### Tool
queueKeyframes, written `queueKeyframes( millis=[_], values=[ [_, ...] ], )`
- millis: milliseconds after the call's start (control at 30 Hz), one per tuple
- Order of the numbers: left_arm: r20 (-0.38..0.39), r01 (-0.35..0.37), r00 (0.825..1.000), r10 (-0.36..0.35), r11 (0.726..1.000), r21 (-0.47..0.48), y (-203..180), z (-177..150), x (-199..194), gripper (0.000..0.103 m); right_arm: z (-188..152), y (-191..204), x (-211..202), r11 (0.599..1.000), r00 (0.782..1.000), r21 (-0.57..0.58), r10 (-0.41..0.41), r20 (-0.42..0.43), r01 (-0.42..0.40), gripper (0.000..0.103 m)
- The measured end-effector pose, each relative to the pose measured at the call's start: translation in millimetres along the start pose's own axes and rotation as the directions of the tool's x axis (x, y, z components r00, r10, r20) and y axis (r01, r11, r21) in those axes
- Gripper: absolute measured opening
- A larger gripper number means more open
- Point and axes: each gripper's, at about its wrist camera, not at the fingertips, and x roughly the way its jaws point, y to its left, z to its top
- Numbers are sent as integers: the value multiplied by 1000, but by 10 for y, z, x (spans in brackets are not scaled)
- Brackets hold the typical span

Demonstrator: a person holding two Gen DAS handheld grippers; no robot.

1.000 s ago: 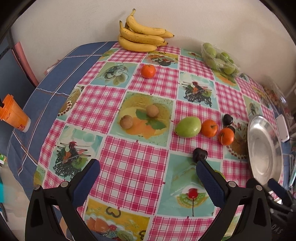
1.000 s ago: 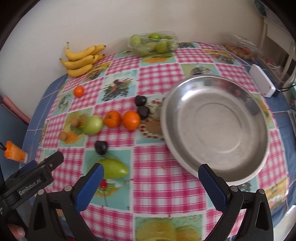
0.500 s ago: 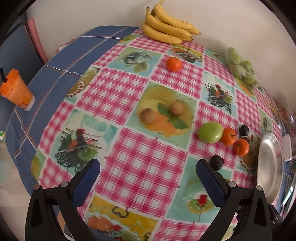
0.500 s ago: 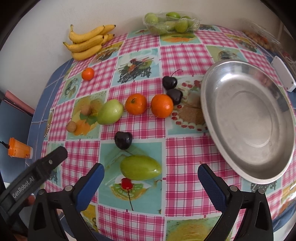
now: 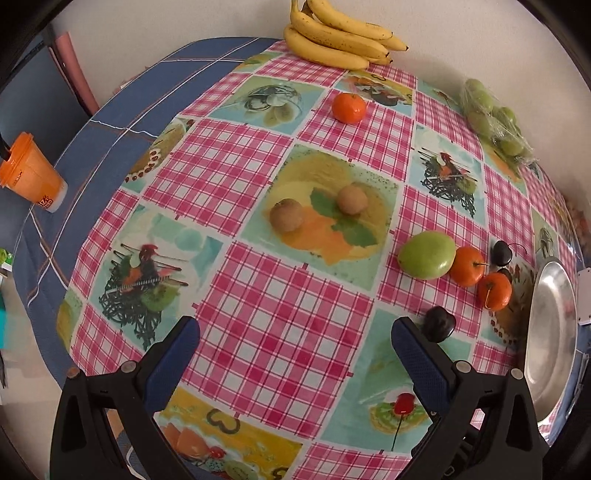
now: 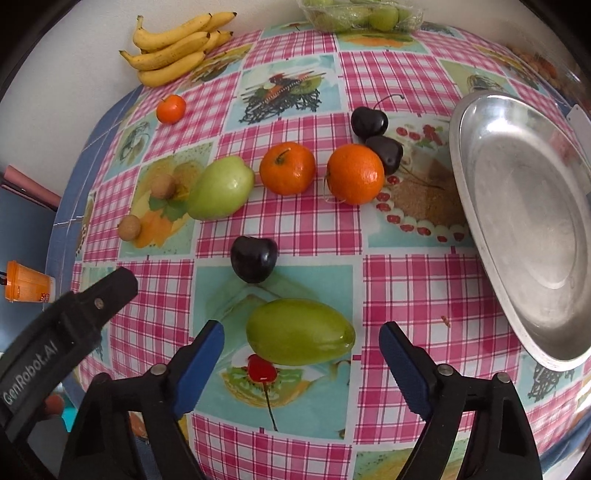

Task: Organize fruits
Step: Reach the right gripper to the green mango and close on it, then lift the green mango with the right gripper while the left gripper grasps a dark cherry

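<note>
Barely begun, by the look of it: round silver metal plate [image 6: 524,236] at the right lies bare, every fruit on the pink checked tablecloth [image 6: 406,288]. Right gripper [image 6: 301,341] closing around the near oblong green mango [image 6: 299,332], blue pads either side, apart from its skin, nothing gripped yet. Left gripper [image 5: 295,341] wide open over bare cloth, holding nothing. Left to gather: rounder green fruit [image 6: 221,188], two oranges [image 6: 320,170] beside it, smaller orange [image 6: 170,108] farther left, three dark plums [image 6: 254,258], two brown kiwis [image 5: 317,208]; yellow banana bunch [image 6: 177,48] and wrapped green fruits [image 6: 360,13] at the far edge.
</note>
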Motion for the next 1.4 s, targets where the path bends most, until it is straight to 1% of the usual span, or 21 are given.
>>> queueKeyframes(
  millis=[133, 200, 267, 300, 533, 600, 733, 867, 933, 1000, 1133, 1200, 1300, 1333, 1367, 1400],
  values=[
    [2, 13, 1000, -13, 1000, 6, -25, -5, -4, 103, 5, 19, 41, 1000, 1000, -13, -12, -5, 12, 80],
    [-2, 3, 1000, -3, 1000, 13, -45, -9, 14, 103, 11, 31, 57, 1000, 1000, -19, -19, -3, 19, 77],
    [-11, 6, 1000, -6, 1000, 17, -59, -8, 37, 103, 6, 39, 50, 999, 1000, -24, -26, 5, 26, 64],
    [-17, 16, 1000, -16, 1000, 12, -58, -6, 48, 103, 8, 45, 51, 999, 1000, -26, -24, 6, 24, 61],
    [-36, 43, 998, -44, 999, -28, -24, 10, 93, 102, 5, 32, 43, 1000, 1000, -21, -7, 2, 7, 60],
    [-38, 55, 998, -56, 998, -25, -44, 7, 95, 99, 2, 30, 40, 1000, 1000, -19, -1, -1, 1, 60],
    [-60, 103, 993, -105, 994, -41, -54, 1, 123, 98, -16, -10, -37, 1000, 1000, -8, 13, 11, -12, 60],
    [-53, 129, 990, -131, 991, -40, -87, 10, 104, 98, -7, -66, -164, 1000, 999, 5, -8, 42, 7, 60],
    [-47, 157, 986, -159, 987, -39, -116, 16, 88, 98, 15, -116, -241, 1000, 998, 19, -11, 63, 10, 60],
    [-51, 181, 982, -183, 983, -31, -158, 19, 90, 98, 30, -171, -304, 999, 997, 37, -12, 81, 9, 60],
    [-57, 205, 977, -206, 978, -24, -223, 26, 108, 98, 56, -274, -473, 998, 991, 51, -28, 134, 22, 60],
    [-52, 206, 977, -206, 978, -18, -263, 38, 110, 97, 70, -330, -558, 998, 987, 60, -36, 156, 27, 60],
    [-56, 195, 980, -193, 980, 30, -399, 36, 141, 97, 78, -425, -647, 995, 981, 84, -70, 182, 55, 60],
    [-64, 197, 979, -194, 979, 47, -453, 26, 162, 95, 79, -457, -667, 994, 980, 92, -76, 186, 60, 60],
    [-72, 201, 978, -197, 978, 58, -491, 17, 182, 89, 84, -493, -670, 993, 979, 101, -77, 187, 59, 60],
    [-81, 207, 976, -201, 976, 74, -533, 6, 195, 86, 86, -524, -674, 992, 980, 110, -74, 186, 54, 60]
  ],
)
